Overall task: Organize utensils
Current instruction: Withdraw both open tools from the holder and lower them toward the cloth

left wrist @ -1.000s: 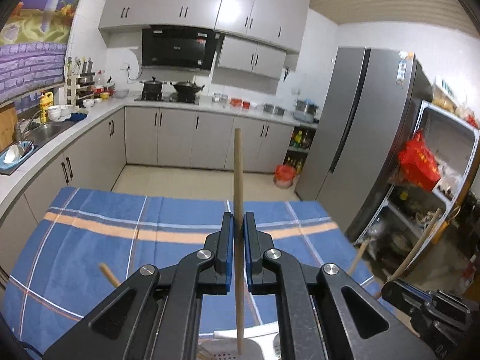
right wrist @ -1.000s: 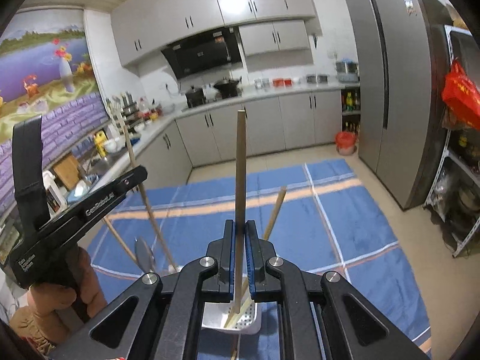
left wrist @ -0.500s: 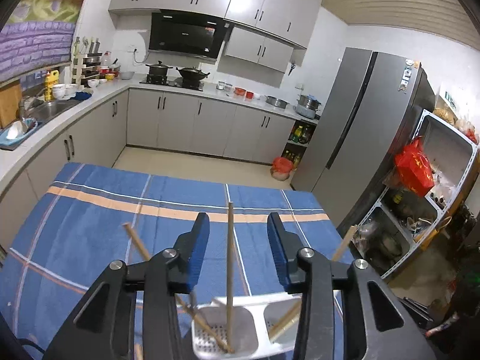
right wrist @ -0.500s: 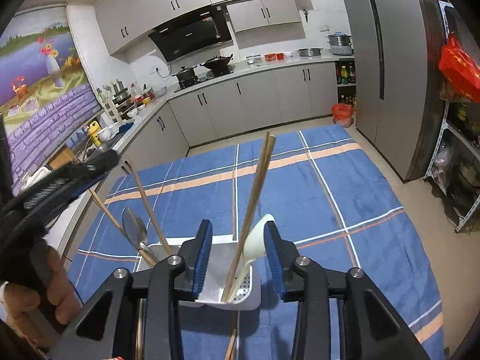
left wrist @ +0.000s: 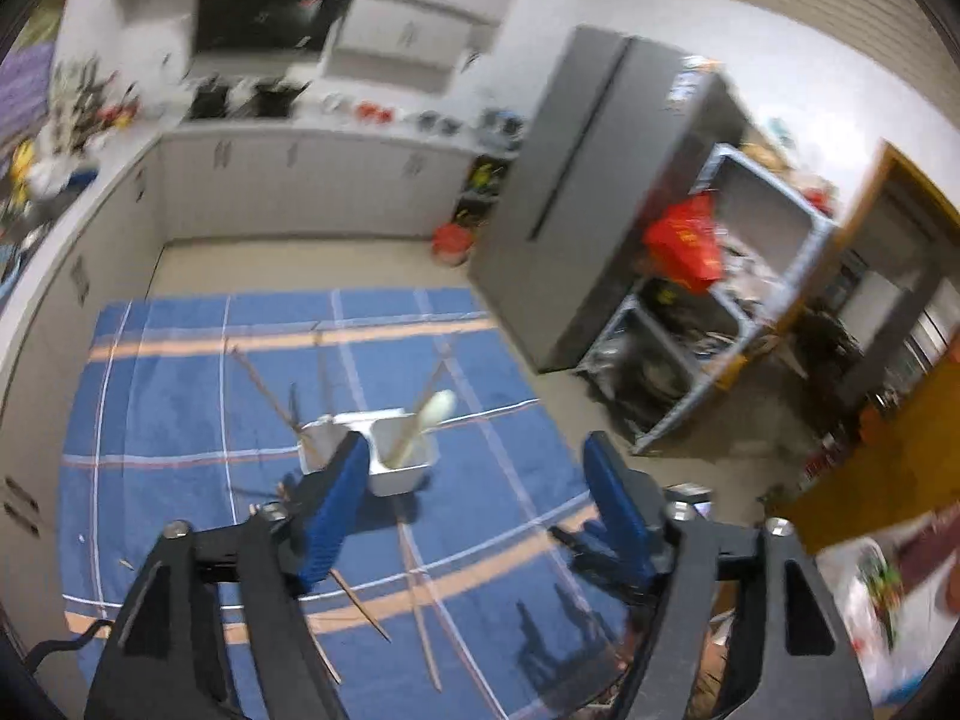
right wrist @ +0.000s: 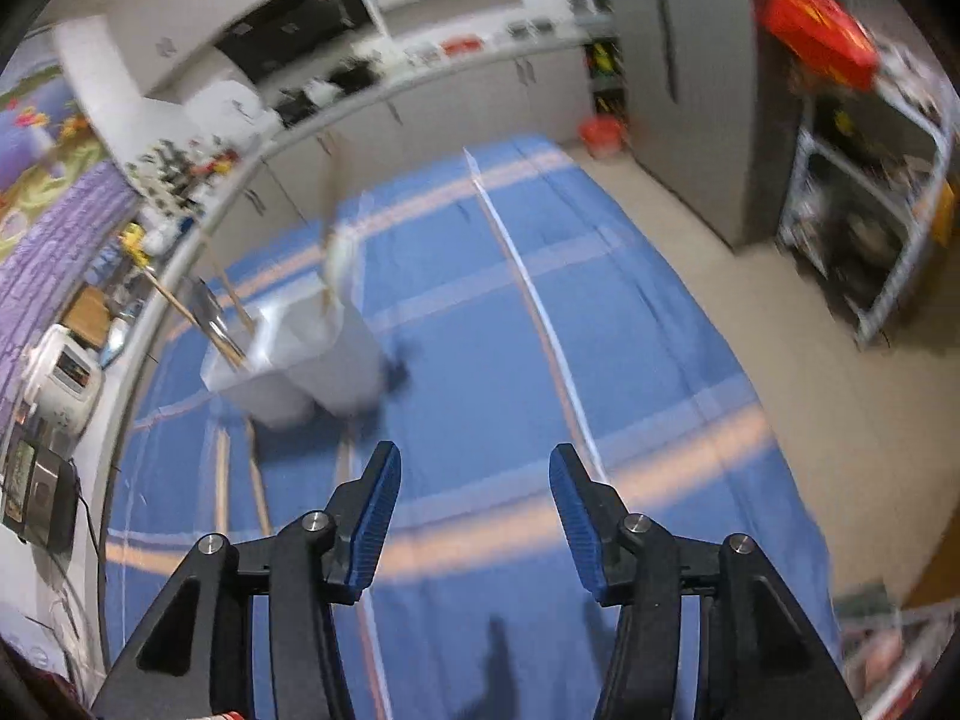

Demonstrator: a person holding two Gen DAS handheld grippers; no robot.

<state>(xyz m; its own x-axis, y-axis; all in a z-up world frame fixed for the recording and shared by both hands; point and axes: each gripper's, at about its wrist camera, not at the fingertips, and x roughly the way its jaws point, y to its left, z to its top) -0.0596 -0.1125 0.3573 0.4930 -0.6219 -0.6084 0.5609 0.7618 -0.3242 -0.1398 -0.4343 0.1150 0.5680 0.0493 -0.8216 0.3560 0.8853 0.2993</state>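
Note:
A white two-compartment utensil holder (left wrist: 384, 450) stands on the blue plaid tablecloth (left wrist: 168, 408). Wooden chopsticks (left wrist: 264, 390) lean out of its left compartment; a white spoon (left wrist: 429, 414) and chopsticks stand in the right one. Several loose chopsticks (left wrist: 420, 594) lie on the cloth in front of it. My left gripper (left wrist: 474, 480) is open and empty, above and in front of the holder. My right gripper (right wrist: 474, 498) is open and empty over the cloth; the holder (right wrist: 300, 354) sits up-left of it, blurred, with a metal spoon (right wrist: 207, 306) in it.
Loose chopsticks (right wrist: 255, 474) lie on the cloth near the holder in the right wrist view. A grey fridge (left wrist: 576, 228) and a metal shelf rack (left wrist: 720, 312) stand right of the table. Kitchen counters (left wrist: 300, 138) run along the far wall and left side.
Both grippers opened and let go of their chopsticks, which now stand in the holder. Both have pulled back and up from the holder, and opened wider.

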